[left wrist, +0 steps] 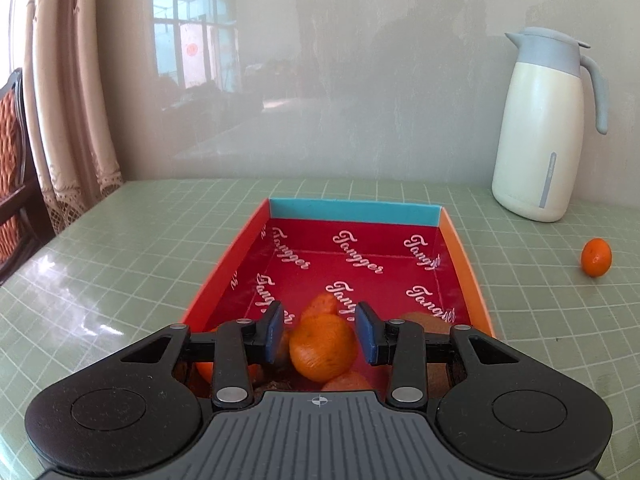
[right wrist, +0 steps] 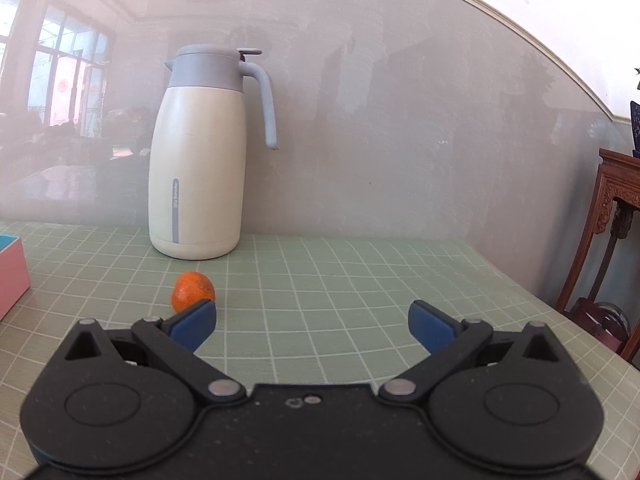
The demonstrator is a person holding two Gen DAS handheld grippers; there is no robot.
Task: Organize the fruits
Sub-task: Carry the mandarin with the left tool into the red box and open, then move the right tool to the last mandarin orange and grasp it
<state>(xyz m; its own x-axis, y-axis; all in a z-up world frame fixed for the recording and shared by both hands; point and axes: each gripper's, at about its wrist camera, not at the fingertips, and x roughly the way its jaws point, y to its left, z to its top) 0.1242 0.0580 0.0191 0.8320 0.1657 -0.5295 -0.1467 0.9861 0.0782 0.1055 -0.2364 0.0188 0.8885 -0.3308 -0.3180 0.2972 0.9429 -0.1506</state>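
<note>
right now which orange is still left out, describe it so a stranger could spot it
Find the tall cream jug with the grey lid, standing by the wall on the green checked table. Just in front of its base lies one small orange. It is the only orange out on the cloth; the others sit in the red box.

Far half of red box (left wrist: pixel 360 256) unoccupied, near half packed with fruit, open tablecloth (right wrist: pixel 360 280) right of jug (right wrist: pixel 200 160), lone orange (right wrist: pixel 193 290) near-left

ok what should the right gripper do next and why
Probably shift the right gripper left and forward so its open jaws straddle the loose orange. It lies alone on the table, outside the box, beyond the left fingertip.
</note>
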